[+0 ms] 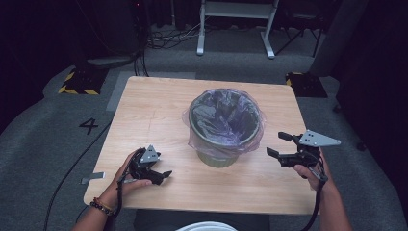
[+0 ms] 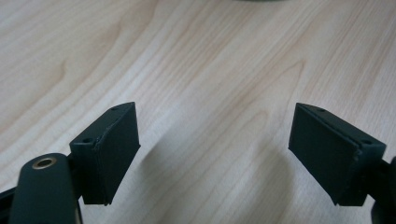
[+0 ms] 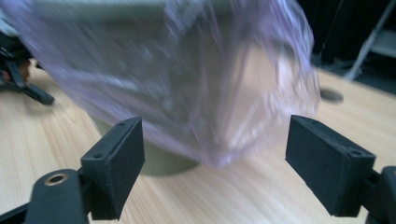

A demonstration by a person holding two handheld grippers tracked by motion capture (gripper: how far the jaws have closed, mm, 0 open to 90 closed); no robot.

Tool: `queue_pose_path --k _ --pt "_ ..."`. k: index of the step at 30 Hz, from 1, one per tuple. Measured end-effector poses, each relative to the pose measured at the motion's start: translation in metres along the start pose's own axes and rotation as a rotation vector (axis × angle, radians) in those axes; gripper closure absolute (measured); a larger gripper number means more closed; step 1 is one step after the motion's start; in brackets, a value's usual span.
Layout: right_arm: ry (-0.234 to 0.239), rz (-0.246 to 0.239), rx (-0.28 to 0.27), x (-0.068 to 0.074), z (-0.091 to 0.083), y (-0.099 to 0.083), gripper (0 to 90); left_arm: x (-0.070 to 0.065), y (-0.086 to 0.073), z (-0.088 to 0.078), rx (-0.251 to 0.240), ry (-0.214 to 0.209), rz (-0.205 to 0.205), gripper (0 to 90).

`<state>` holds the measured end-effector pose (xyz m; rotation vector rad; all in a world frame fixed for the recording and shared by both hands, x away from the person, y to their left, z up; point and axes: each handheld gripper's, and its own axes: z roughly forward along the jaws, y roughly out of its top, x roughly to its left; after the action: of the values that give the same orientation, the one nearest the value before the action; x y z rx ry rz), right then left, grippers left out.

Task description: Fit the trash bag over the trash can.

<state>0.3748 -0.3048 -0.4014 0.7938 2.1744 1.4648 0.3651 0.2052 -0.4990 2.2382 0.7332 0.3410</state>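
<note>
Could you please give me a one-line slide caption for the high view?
Two hand-held grippers, left gripper and right gripper, open on either side of a bag-lined bin on a wooden table.

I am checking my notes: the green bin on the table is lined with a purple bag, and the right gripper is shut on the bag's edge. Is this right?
Not quite. The right gripper is open: the right gripper view shows its jaws wide apart, pressing nothing, the purple bag beyond them. The green bin on the table is lined as you say.
</note>
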Motion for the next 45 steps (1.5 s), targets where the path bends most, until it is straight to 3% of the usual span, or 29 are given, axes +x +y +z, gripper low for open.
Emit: queue_pose_path --k 5,12,17,23,27,33,45 --pt "-0.021 -0.039 -0.018 0.006 0.0 0.022 19.6 -0.001 -0.003 0.003 0.009 -0.002 0.001 15.8" --pt "0.005 -0.103 -0.04 0.016 0.007 0.062 19.7 0.004 -0.002 0.004 0.023 -0.027 -0.009 14.5" --pt "0.027 -0.131 -0.026 0.023 0.024 0.092 19.9 0.004 -0.002 0.005 0.023 -0.026 -0.011 13.5" --pt "0.012 -0.142 0.03 0.032 0.053 0.116 19.8 0.004 -0.002 0.005 0.022 -0.027 -0.011 13.4" --pt "0.003 -0.121 0.079 0.038 0.072 0.126 19.8 0.004 -0.002 0.005 0.023 -0.027 -0.012 13.3" --pt "0.009 -0.127 0.175 0.049 0.097 0.133 19.4 0.004 -0.002 0.005 0.022 -0.026 -0.011 13.3" --pt "0.037 -0.124 0.294 0.058 0.121 0.134 21.3 0.004 -0.002 0.005 0.022 -0.026 -0.011 13.3"
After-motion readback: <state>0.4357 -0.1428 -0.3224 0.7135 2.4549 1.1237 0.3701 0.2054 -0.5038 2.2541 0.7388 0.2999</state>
